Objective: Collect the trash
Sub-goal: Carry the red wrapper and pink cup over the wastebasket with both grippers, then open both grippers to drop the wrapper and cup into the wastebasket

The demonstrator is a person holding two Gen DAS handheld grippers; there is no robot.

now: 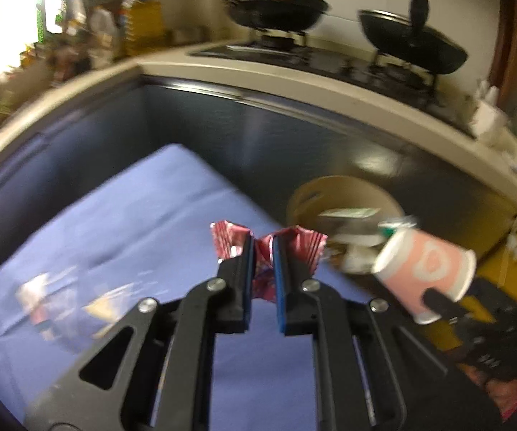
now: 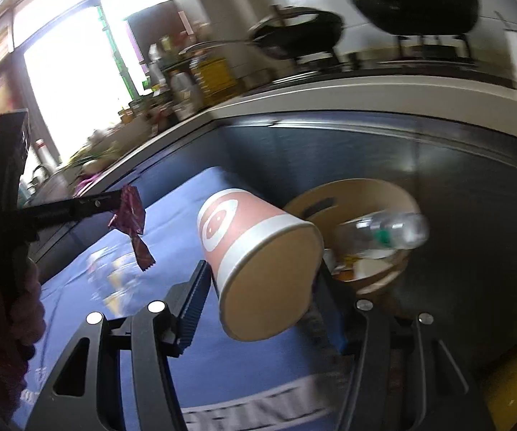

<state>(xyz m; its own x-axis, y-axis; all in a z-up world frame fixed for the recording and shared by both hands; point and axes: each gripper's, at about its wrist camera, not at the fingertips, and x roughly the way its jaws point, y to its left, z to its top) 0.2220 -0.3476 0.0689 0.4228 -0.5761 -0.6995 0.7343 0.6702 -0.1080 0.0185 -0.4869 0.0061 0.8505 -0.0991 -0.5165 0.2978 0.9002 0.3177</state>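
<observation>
My left gripper point(image 1: 262, 248) is shut on a crumpled red foil wrapper point(image 1: 303, 248), which sticks out on both sides of the pads. From the right wrist view the same left gripper point(image 2: 116, 201) hangs at the left with the wrapper point(image 2: 134, 226) dangling over the blue cloth point(image 2: 172, 215). My right gripper point(image 2: 262, 273) is shut on a pink paper cup point(image 2: 258, 251) lying on its side, mouth toward the camera. The cup point(image 1: 427, 269) hangs just in front of a round tan bin point(image 1: 344, 186). That bin point(image 2: 362, 194) holds a clear plastic bottle point(image 2: 391, 230) and scraps.
A clear plastic wrapper point(image 1: 64, 309) lies on the blue cloth point(image 1: 132, 215). Behind runs a dark cabinet front under a pale counter point(image 1: 294, 82), with two black pans point(image 1: 276, 10) on a stove. Bottles point(image 1: 114, 25) crowd the left by the window. A hand point(image 2: 24, 305) grips the left tool.
</observation>
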